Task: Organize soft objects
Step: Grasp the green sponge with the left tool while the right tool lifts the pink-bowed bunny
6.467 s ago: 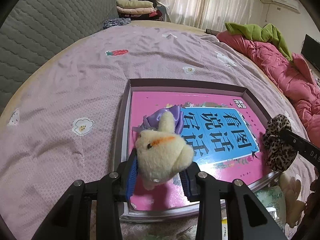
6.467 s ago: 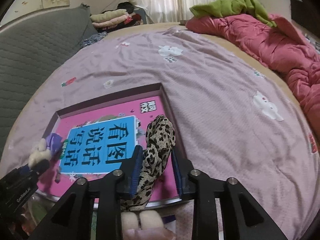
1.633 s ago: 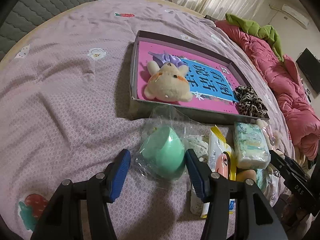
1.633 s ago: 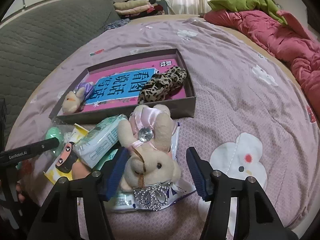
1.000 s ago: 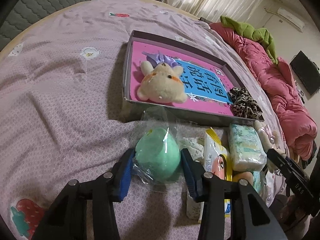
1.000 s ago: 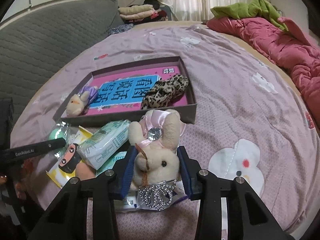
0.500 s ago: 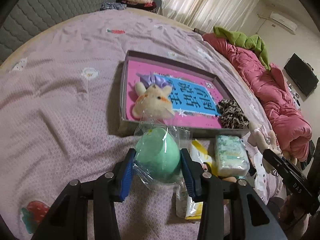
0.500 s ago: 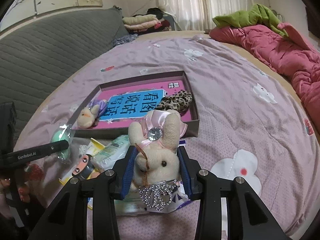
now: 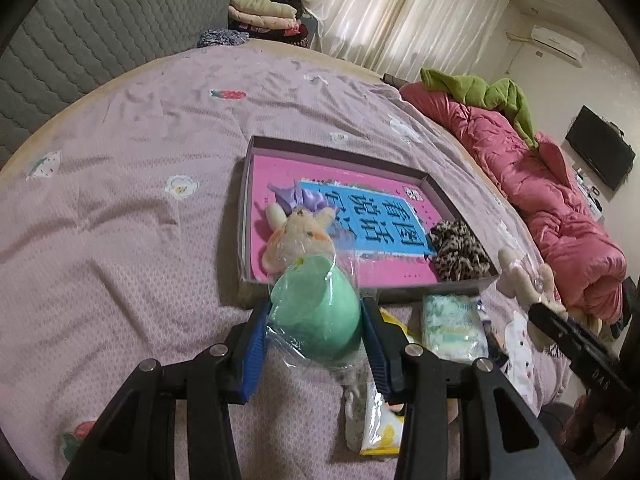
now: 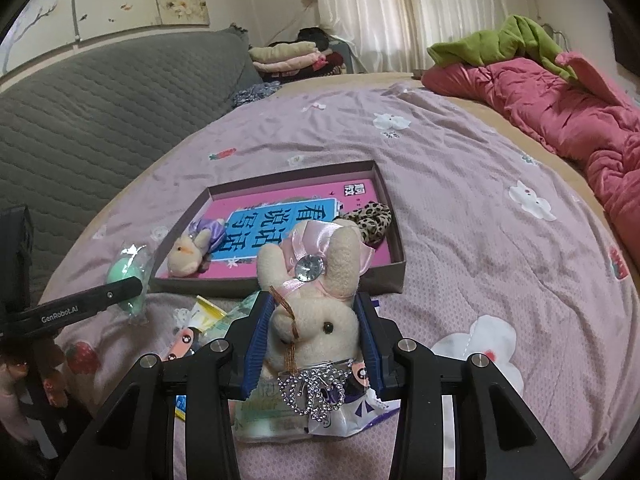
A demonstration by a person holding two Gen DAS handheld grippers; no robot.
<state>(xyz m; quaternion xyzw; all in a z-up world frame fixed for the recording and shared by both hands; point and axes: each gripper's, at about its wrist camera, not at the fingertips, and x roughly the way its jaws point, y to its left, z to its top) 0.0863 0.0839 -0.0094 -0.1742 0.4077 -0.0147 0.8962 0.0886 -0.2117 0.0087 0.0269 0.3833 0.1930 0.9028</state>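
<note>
- Left gripper (image 9: 315, 334): jaws clamped on the green sponge (image 9: 314, 312), an egg shape sealed in a clear plastic bag, held above the bed (image 9: 120, 216) just short of the box's near wall.
- Right gripper (image 10: 316, 338): jaws clamped on the cream bunny plush (image 10: 316, 300), head between the blue pads, ears up. Pink bow and a gem sit between the ears; a rhinestone crown charm (image 10: 314, 390) hangs at the near end.
- Below the bunny, on the bed: loose pile of soft packs, namely a tissue pack (image 9: 454, 328), a yellow sachet (image 9: 380, 424) and other wrappers I can't identify.
- Beyond the pile: shallow box (image 10: 390, 208) lying flat on the bed, pink-and-blue printed floor.
- In the box: small plush with purple bow (image 9: 298, 236) at the left end, leopard-print scrunchie (image 9: 460, 250) at the right end, well apart.
- Farther back: pink quilt (image 10: 560, 104) with a green garment (image 10: 500, 44) on top along the right side; grey quilted headboard (image 10: 100, 100) on the left; folded clothes (image 10: 288, 56) and curtains (image 10: 400, 12) at the far end.
</note>
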